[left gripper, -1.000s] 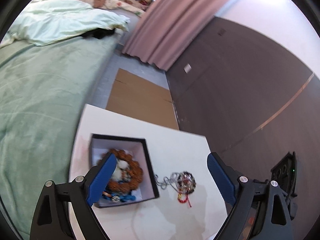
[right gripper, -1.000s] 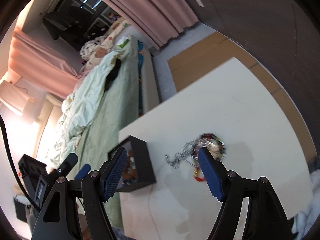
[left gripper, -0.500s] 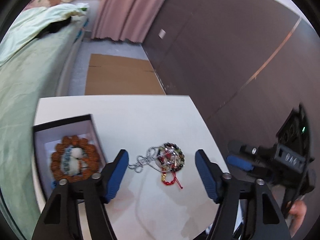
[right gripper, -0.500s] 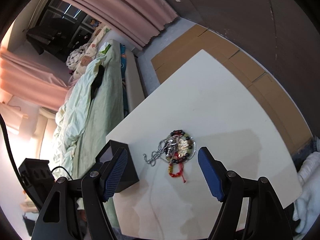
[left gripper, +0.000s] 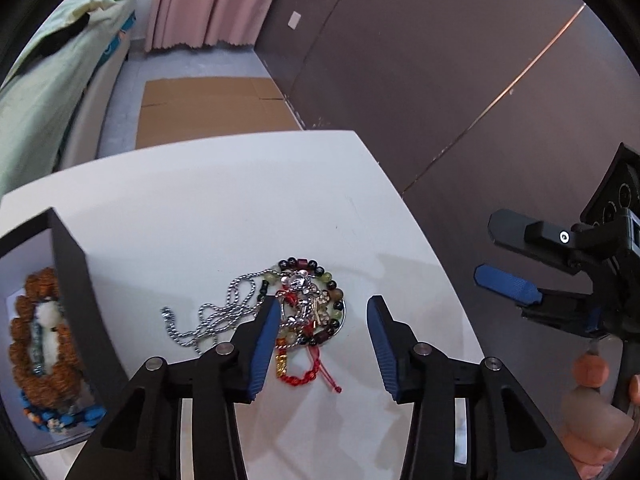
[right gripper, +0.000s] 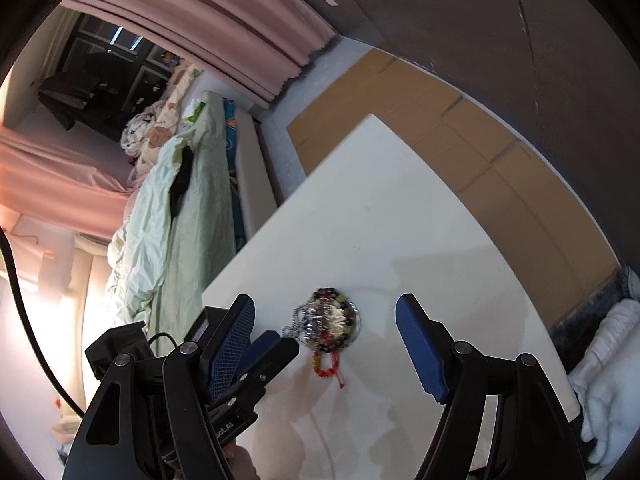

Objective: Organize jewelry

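A pile of jewelry [left gripper: 310, 304] lies on a small round dish on the white table [left gripper: 208, 216]: beaded bracelets, a silver chain [left gripper: 216, 316] trailing left, and a red cord bracelet [left gripper: 304, 376]. My left gripper [left gripper: 322, 344] is open and empty, its jaws either side of the pile, just above it. A black box [left gripper: 72, 280] at the left holds a brown bead bracelet [left gripper: 40, 340] and blue beads. My right gripper [right gripper: 324, 348] is open and empty, hovering short of the pile [right gripper: 332, 324]. The left gripper's fingers [right gripper: 260, 352] show beside the pile there.
A bed with green bedding [right gripper: 176, 208] runs along the table's left side. Flattened cardboard [left gripper: 208, 108] lies on the floor beyond the table. A dark wall [left gripper: 440, 60] is at the right. White cloth [right gripper: 608, 360] lies past the table's right edge.
My left gripper has swung from over the black box to the jewelry pile and come down close to it. My right gripper has shifted so the pile sits between its jaws in its view.
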`<action>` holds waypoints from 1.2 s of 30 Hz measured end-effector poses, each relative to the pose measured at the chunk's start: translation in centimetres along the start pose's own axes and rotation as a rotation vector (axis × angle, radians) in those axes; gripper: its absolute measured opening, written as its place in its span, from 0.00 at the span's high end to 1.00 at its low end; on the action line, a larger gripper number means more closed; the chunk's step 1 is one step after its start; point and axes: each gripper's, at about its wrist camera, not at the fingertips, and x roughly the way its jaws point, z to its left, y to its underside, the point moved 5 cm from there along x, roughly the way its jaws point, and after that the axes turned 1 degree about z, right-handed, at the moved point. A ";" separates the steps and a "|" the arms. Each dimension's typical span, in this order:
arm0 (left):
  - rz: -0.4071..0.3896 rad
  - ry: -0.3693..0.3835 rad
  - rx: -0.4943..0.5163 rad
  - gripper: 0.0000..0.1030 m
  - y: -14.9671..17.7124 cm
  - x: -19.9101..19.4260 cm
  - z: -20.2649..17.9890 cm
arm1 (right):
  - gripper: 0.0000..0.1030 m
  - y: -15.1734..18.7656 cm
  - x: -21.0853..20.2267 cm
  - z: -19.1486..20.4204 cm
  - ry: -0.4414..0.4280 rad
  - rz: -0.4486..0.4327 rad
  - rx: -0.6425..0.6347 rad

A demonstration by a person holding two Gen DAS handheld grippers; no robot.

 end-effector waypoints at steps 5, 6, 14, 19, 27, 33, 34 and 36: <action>0.017 -0.029 -0.015 0.64 -0.3 1.7 0.2 | 0.29 0.0 0.9 -1.7 0.002 0.034 0.069; 0.017 -0.040 -0.018 0.64 -0.5 2.0 0.3 | 0.29 -0.1 0.9 -1.8 0.007 0.033 0.076; 0.035 -0.066 -0.018 0.81 -0.5 3.4 0.4 | 0.29 -0.3 1.4 -1.4 0.010 0.041 0.065; 0.002 -0.048 -0.023 0.91 -1.1 1.8 0.8 | 0.29 -0.1 2.5 -0.7 0.007 0.070 0.043; -0.060 -0.009 -0.070 0.91 -2.2 -1.3 1.7 | 0.38 0.3 3.4 -0.4 0.018 0.089 0.013; -0.121 0.018 -0.110 0.91 -2.9 -4.0 2.6 | 0.58 0.8 5.2 -0.1 0.068 0.119 -0.027; -0.129 0.022 -0.113 0.91 -2.9 -4.4 2.7 | 0.62 0.9 5.5 0.0 0.079 0.122 -0.039; -0.148 0.030 -0.121 0.91 -3.2 -5.3 2.8 | 0.64 1.0 6.1 0.2 0.102 0.127 -0.067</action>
